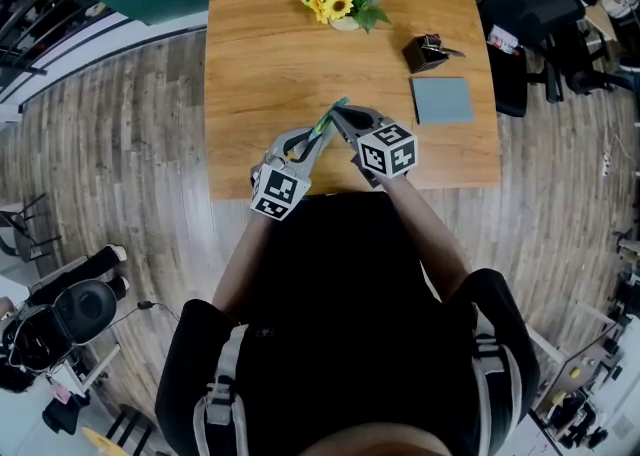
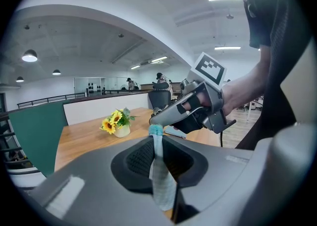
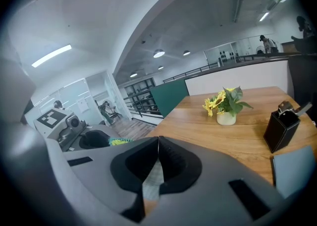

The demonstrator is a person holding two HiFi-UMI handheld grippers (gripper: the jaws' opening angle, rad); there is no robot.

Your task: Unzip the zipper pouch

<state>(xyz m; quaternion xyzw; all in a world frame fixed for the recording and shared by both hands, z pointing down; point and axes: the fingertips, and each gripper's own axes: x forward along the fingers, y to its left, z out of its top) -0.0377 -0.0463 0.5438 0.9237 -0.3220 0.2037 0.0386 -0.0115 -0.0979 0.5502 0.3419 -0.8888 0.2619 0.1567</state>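
While the left gripper (image 2: 156, 141) clamps the zipper pouch (image 2: 161, 180) by its pale mesh body, apparently to anchor it, the right gripper (image 3: 157, 141) is closed at the pouch's teal end, probably pinching the slider. Both hold the pouch in the air above the near edge of the table (image 1: 270, 64). Count: two grippers, one pouch, one sunflower pot (image 1: 343, 6), one black holder (image 1: 427, 52), one grey pad (image 1: 442, 100).

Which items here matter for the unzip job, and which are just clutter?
Job: zipper pouch, left hand-held gripper, right hand-held gripper, both clamped on it.
Lying about: sunflower pot, black holder, grey square pad.
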